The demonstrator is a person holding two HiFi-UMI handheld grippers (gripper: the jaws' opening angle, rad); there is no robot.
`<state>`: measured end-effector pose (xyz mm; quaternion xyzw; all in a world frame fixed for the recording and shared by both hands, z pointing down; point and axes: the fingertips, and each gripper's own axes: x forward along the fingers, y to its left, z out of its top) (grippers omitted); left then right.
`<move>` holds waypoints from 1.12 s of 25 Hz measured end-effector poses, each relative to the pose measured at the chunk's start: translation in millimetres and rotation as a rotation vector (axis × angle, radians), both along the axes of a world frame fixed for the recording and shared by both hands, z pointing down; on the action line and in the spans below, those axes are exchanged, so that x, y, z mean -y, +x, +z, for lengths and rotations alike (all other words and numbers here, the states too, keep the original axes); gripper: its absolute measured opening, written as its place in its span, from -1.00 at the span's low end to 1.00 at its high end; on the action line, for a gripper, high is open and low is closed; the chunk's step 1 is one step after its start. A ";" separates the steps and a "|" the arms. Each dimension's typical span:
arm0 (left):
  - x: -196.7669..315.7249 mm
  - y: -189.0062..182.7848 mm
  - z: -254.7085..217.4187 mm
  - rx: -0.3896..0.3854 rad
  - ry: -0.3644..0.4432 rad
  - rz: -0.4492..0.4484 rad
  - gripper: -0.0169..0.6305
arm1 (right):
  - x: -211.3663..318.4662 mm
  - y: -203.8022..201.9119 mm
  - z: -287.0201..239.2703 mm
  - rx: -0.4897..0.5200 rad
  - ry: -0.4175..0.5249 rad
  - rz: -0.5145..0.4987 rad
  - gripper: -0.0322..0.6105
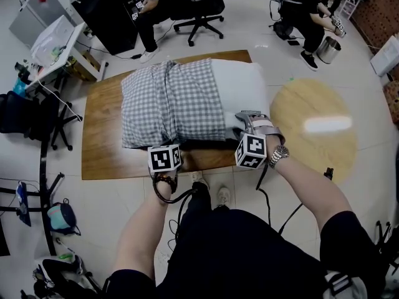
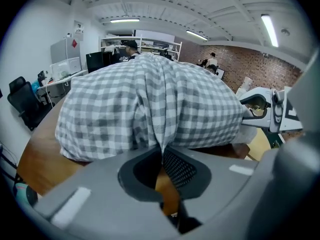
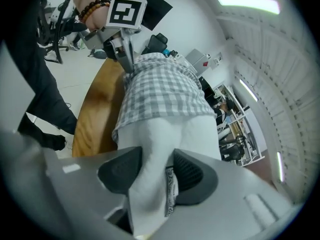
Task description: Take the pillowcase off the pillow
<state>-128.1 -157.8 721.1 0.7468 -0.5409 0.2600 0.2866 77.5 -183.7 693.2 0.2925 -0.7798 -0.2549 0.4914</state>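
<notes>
A pillow lies on the wooden table. A grey-and-white checked pillowcase covers its left part, and the bare white pillow sticks out at the right. My left gripper is at the near edge, shut on a pinched fold of the pillowcase, which runs into the closed jaws of the left gripper. My right gripper grips the exposed end. In the right gripper view the white pillow bulges between the pads of the right gripper, with a label beside one pad.
A round wooden table stands at the right. Behind the table is a black office chair with a seated person. Another person crouches by a metal bin. A black chair and desks stand at the left.
</notes>
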 end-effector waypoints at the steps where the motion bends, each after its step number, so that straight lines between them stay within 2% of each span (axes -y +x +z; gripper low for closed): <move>1: -1.8 -1.7 1.0 -0.004 0.002 -0.010 -0.91 | -0.1 4.0 -1.2 0.003 0.021 0.003 -0.39; 4: -5.4 -7.6 1.0 -0.020 0.014 -0.042 -0.91 | -0.6 17.3 -6.1 0.009 0.071 0.014 -0.67; 8: -6.2 -17.6 -6.3 -0.040 0.029 -0.069 -0.91 | 1.6 28.7 -14.1 0.001 0.099 0.024 -0.84; 13: -11.1 -37.4 -3.8 -0.080 0.021 -0.127 -0.91 | 1.2 43.2 -17.5 0.008 0.086 0.043 -0.86; 28: -5.4 -102.2 -25.2 -0.113 0.021 -0.271 -0.91 | 1.2 68.3 -31.4 0.006 0.064 0.067 -0.87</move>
